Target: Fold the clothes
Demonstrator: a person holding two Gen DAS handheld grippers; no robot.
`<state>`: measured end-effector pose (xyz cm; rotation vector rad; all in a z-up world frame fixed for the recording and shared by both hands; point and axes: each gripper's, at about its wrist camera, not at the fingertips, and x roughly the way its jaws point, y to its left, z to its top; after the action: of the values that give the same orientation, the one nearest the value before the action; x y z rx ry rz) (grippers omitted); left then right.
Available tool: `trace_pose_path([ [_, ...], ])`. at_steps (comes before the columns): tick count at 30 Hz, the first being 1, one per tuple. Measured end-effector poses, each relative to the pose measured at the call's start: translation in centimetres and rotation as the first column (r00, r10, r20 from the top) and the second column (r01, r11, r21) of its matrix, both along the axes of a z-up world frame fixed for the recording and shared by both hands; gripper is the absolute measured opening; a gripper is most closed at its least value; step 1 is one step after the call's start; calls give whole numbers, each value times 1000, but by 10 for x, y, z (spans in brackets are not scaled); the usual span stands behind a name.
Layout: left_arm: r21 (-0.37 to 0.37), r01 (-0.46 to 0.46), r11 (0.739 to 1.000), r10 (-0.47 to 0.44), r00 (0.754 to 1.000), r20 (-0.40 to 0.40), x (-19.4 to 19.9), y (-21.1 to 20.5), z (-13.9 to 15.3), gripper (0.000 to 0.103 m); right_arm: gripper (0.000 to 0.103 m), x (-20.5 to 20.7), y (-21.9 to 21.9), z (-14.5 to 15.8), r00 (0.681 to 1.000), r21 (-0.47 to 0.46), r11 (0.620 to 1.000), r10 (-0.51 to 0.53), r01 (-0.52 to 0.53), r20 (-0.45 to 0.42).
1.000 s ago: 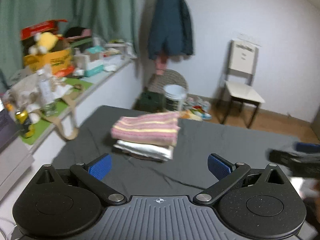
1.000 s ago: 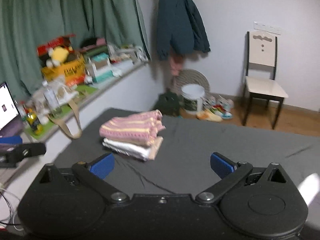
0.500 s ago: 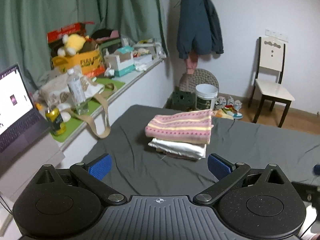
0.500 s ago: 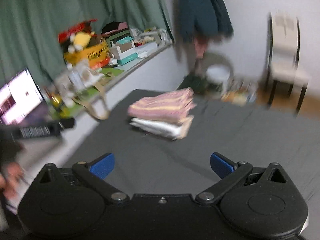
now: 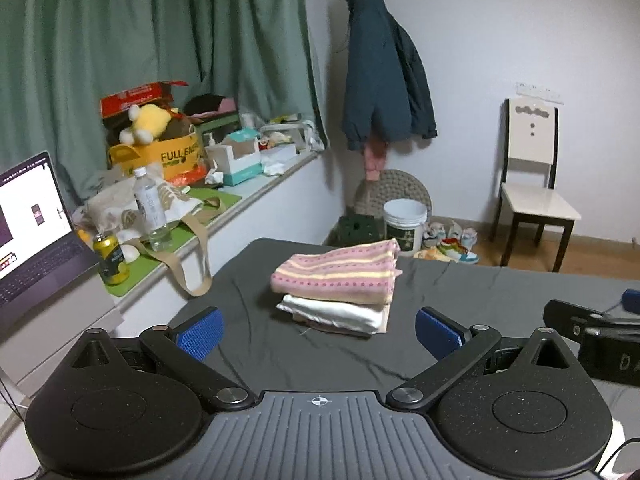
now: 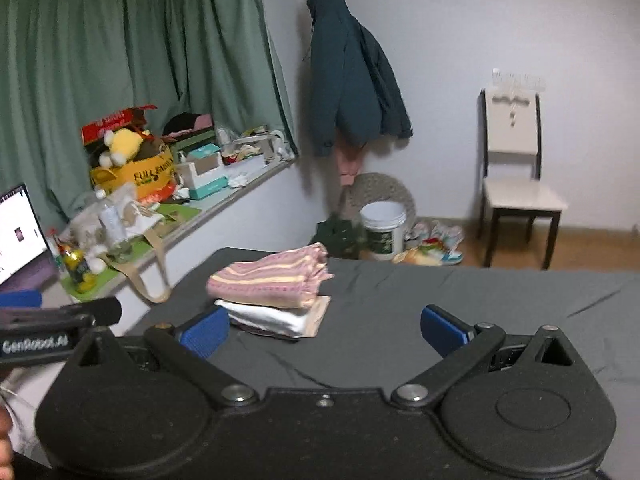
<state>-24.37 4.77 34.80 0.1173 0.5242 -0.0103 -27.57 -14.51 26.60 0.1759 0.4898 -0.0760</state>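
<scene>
1. We see bare dark sheet (image 5: 460,292) ahead and to the right of the folded stack (image 5: 340,288), open for passing.
2. The stack, 3 folded pieces, blocks the middle of the bed.
3. On the left, a cluttered ledge (image 5: 224,204) and a laptop (image 5: 32,224) stand close beside the bed edge.
4. Beyond the bed, a bucket (image 5: 404,220) and a chair (image 5: 532,184) occupy the floor.
</scene>
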Motion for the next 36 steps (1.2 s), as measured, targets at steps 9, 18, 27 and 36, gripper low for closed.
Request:
trace_pose_path([
  [9, 17, -123, 992, 121, 989, 81, -16, 4, -10, 102, 103, -25, 20, -21, 996, -133, 989, -54, 63, 72],
  [18, -62, -118, 991, 126, 981, 149, -63, 10, -39, 102, 103, -56, 48, -50, 976, -260, 951, -122, 167, 182],
  [27, -122, -72, 990, 83, 993, 85, -63, 18, -57, 102, 103, -69, 50, -83, 995, -194, 978, -55, 69, 78],
  [36, -191, -41, 981, 48, 998, 31, -53, 24, -67, 102, 103, -61, 54, -81, 999, -174, 984, -42, 42, 5],
])
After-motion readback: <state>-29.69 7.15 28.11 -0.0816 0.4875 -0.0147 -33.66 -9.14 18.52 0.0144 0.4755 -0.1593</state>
